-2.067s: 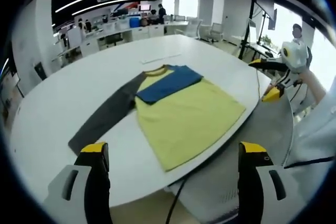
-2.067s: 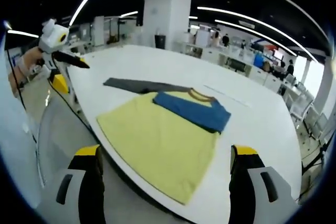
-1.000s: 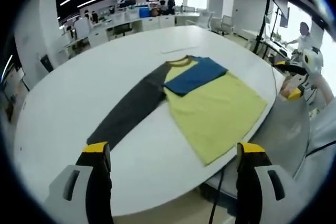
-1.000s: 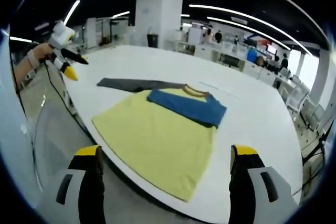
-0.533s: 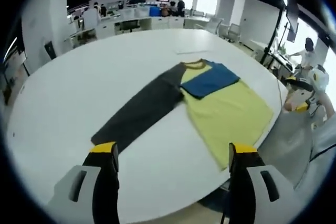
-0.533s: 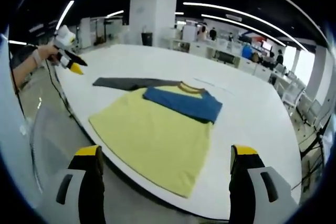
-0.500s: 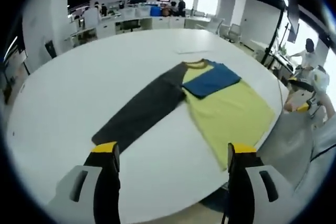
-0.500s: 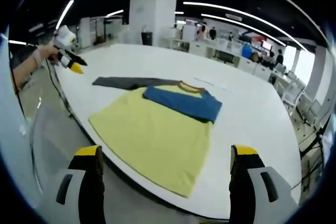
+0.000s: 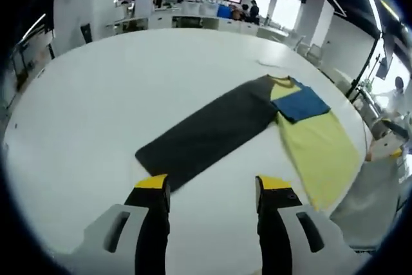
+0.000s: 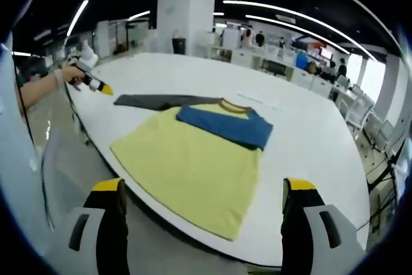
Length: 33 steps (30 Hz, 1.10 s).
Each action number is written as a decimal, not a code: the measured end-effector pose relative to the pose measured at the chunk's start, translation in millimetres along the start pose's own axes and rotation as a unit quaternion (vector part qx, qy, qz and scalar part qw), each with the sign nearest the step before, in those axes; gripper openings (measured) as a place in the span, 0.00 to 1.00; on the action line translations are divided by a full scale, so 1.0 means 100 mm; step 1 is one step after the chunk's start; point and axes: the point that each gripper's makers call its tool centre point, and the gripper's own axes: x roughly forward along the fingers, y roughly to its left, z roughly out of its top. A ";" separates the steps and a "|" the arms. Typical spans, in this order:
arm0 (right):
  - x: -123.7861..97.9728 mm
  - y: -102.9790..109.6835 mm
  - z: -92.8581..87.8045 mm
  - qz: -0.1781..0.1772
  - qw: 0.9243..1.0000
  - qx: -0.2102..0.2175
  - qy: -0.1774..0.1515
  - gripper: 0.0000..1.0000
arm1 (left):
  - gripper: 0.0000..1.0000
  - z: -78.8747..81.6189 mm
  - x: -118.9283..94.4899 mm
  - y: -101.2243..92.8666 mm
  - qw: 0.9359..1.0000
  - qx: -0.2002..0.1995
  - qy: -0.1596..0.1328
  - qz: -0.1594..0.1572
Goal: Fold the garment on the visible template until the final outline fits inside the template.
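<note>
Overall, a large white counter (image 9: pixel 77 107) carried the work, set in an open office with desks and people at the far end. The shirt (image 10: pixel 193 152) lay flat on the counter near its edge, its yellow body spread out. One blue sleeve (image 10: pixel 225 127) was folded across the upper chest, below the collar. The grey sleeve (image 9: pixel 212 130) lay stretched straight out to the side, flat on the counter. No template outline could be made out on the white surface.

In the left gripper view, the left gripper (image 9: pixel 209 188) had its yellow-tipped jaws spread apart, holding nothing, positioned just short of the cuff end of the grey sleeve; whether it touched the counter could not be told. In the right gripper view, the right gripper (image 10: pixel 201 191) was likewise spread wide and empty, held off the counter edge opposite the shirt hem. A person's hand (image 10: pixel 67 74) held the left gripper at the far left of that view.
</note>
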 end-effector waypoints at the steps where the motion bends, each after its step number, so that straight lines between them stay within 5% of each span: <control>1: 0.00 0.00 0.01 -0.001 1.000 0.001 -0.001 1.00 | 0.48 -0.02 0.01 0.03 1.000 -0.011 0.001 0.004; 21: 0.08 0.04 0.11 0.003 1.000 0.003 0.002 1.00 | 0.19 -0.10 0.42 0.66 0.993 -0.100 -0.021 0.066; 25: 0.09 0.11 0.12 0.006 1.000 0.002 0.006 1.00 | 0.22 -0.18 0.50 0.73 0.993 -0.096 0.002 0.072; 30: 0.08 0.12 0.13 0.004 1.000 0.004 0.007 1.00 | 0.18 -0.11 0.51 0.82 0.991 -0.103 -0.008 0.086; 33: 0.08 0.12 0.13 -0.002 1.000 0.004 0.010 1.00 | 0.17 -0.12 0.52 0.80 0.993 -0.074 0.004 0.086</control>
